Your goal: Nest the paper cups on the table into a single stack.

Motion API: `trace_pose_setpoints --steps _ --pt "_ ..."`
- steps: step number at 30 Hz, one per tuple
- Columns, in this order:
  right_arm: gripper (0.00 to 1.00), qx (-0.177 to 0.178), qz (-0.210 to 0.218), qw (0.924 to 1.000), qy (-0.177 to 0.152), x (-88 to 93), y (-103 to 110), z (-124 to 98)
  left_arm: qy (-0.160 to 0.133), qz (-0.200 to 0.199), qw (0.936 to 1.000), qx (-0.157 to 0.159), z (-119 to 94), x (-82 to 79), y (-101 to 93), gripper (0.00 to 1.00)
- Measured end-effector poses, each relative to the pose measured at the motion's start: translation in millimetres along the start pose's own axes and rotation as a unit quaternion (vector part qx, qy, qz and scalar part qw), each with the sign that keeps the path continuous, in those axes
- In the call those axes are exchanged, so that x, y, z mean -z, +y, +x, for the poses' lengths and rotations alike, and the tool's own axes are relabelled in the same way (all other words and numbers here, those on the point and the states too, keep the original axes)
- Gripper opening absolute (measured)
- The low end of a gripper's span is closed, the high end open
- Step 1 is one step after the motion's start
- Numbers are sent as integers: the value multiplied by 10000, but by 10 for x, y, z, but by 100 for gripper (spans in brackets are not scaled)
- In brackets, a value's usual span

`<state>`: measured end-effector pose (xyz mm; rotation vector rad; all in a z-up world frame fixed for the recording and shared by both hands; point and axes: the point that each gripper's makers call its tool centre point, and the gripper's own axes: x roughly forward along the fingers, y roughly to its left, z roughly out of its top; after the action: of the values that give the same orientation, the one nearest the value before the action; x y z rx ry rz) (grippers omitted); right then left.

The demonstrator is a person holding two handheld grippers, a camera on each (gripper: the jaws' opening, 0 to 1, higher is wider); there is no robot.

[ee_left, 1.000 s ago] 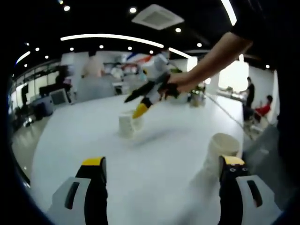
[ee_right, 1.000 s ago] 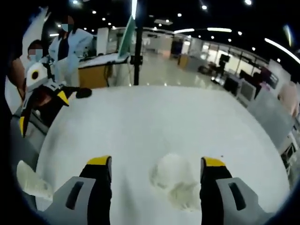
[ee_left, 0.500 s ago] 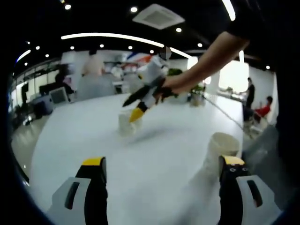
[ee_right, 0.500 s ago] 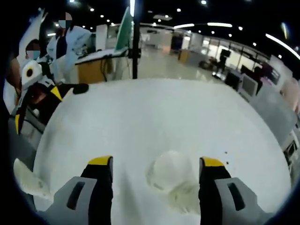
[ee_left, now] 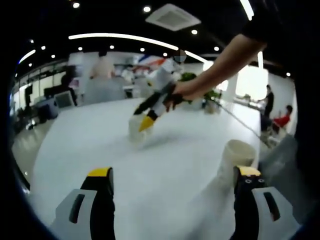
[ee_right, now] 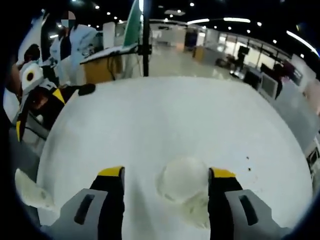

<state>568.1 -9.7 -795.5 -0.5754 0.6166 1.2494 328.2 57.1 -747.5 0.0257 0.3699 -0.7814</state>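
In the right gripper view, a white paper cup stands upright between the jaws of my right gripper, which is open; its right jaw is close to the cup's rim. A second pale cup shape lies just nearer, blurred. Far left lies another cup, below my left gripper. In the left gripper view, my left gripper is open with nothing between its jaws, and a cup stands beside its right jaw. Across the white table, the right gripper hangs over a cup.
A person's bare arm reaches in from the upper right, holding the right gripper. People and desks stand beyond the table's far edge. A black pole rises behind the table. Small dark specks lie on the tabletop.
The right gripper has come lower over the cup, which now looms larger between its jaws, and the jaws stand slightly closer together. The left gripper has barely moved.
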Motion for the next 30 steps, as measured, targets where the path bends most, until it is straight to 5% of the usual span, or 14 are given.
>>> trace_pose_setpoints --steps 30 --pt "35 -241 -41 9997 -3 4 112 110 77 -120 9999 -26 -23 109 -31 97"
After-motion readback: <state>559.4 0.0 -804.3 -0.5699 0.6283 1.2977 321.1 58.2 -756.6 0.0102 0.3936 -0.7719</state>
